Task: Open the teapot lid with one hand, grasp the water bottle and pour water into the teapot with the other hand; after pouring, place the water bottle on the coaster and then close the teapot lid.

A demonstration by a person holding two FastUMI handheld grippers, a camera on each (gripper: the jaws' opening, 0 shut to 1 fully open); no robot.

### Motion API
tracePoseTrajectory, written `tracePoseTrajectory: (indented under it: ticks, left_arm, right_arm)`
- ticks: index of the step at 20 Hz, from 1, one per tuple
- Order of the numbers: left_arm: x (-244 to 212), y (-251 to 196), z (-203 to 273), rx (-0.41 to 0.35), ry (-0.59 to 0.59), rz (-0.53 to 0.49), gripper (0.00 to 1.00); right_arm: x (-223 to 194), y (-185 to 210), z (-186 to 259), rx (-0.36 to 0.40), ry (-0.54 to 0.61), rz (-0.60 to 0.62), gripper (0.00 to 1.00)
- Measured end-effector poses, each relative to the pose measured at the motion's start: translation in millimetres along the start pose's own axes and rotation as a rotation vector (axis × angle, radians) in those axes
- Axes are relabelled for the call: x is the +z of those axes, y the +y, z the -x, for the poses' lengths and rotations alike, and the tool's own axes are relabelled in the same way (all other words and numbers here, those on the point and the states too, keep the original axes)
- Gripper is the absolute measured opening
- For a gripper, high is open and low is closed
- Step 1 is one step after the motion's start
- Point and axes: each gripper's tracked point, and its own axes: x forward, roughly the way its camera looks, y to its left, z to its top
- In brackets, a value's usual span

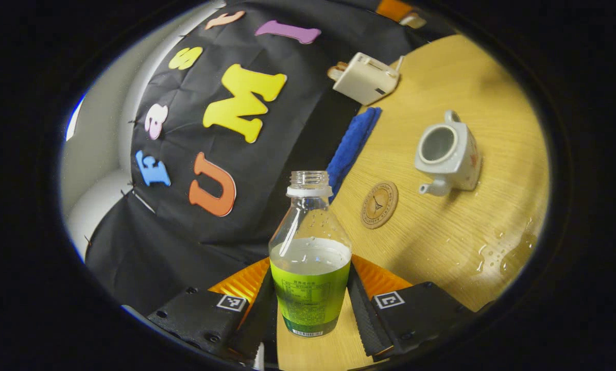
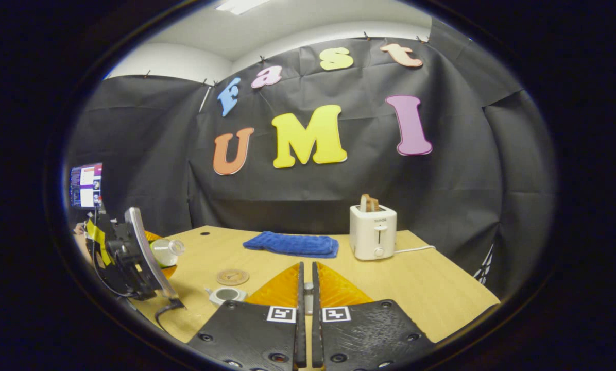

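The round light-wood table (image 1: pixel 473 93) carries all items, with water puddled and beaded on its near right part (image 1: pixel 514 252), so that part is judged slippery. At the far edge stands a white plastic toaster holding a slice of bread (image 2: pixel 373 233), and left of it lies a folded blue terry towel (image 2: pixel 290 243); both sit well apart from the work area and are not judged to obstruct. The clear plastic water bottle with green label (image 1: pixel 310 257) is uncapped, about half full, and held off the table in the left gripper (image 1: pixel 312 299), whose fingers press on the labelled lower body from both sides. The bottle is judged light, thin-walled and liable to dent or slosh; a hold on the labelled body is judged sound, the open neck demanding a steady tilt. The small white ceramic teapot (image 1: pixel 449 154) stands open on the table, lid off; it is judged hard, fragile and light enough to shift if knocked. The round brown cork coaster (image 1: pixel 379 204) lies just beside the spout, unoccupied, with a clear approach. The right gripper (image 2: pixel 305 293) is raised nearer than the teapot, fingers nearly together on a small pale object (image 2: pixel 308 291), judged to be the lid; this cannot be confirmed.
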Motion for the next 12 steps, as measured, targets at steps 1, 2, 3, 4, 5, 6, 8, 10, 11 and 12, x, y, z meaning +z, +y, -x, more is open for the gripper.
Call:
tracePoseTrajectory:
  ticks: [1,2,3,4,5,6,8,10,11,12]
  left_arm:
    - [3,-2,3,0.000,0.008,-0.057,0.74]
    - [8,-6,4,-0.006,0.007,-0.104,0.74]
    - [12,-9,6,-0.012,0.007,-0.142,0.75]
    - [15,-12,5,-0.012,0.012,-0.173,0.75]
    - [19,-13,5,-0.014,0.007,-0.211,0.74]
    - [25,-13,4,-0.017,-0.003,-0.249,0.75]
    - [31,-16,3,-0.018,0.002,-0.310,0.74]
    - [37,-18,3,-0.028,0.009,-0.362,0.72]
    - [39,-16,2,-0.026,0.013,-0.384,0.75]
    - [41,-14,1,-0.021,0.020,-0.407,0.74]
  right_arm:
    - [-1,-6,0,-0.010,0.005,0.000,0.04]
    - [0,-10,1,-0.017,0.009,-0.002,0.04]
    - [0,-14,1,-0.021,0.008,-0.004,0.04]
    - [2,-17,2,-0.024,0.006,-0.004,0.04]
    - [3,-20,4,-0.027,0.004,-0.001,0.04]
    - [4,-22,4,-0.030,0.001,0.002,0.04]
    - [4,-26,5,-0.034,-0.002,0.007,0.04]
    - [6,-30,6,-0.040,-0.004,0.011,0.04]
    - [6,-32,6,-0.042,-0.005,0.010,0.04]
    - [6,-34,6,-0.042,-0.007,0.008,0.04]
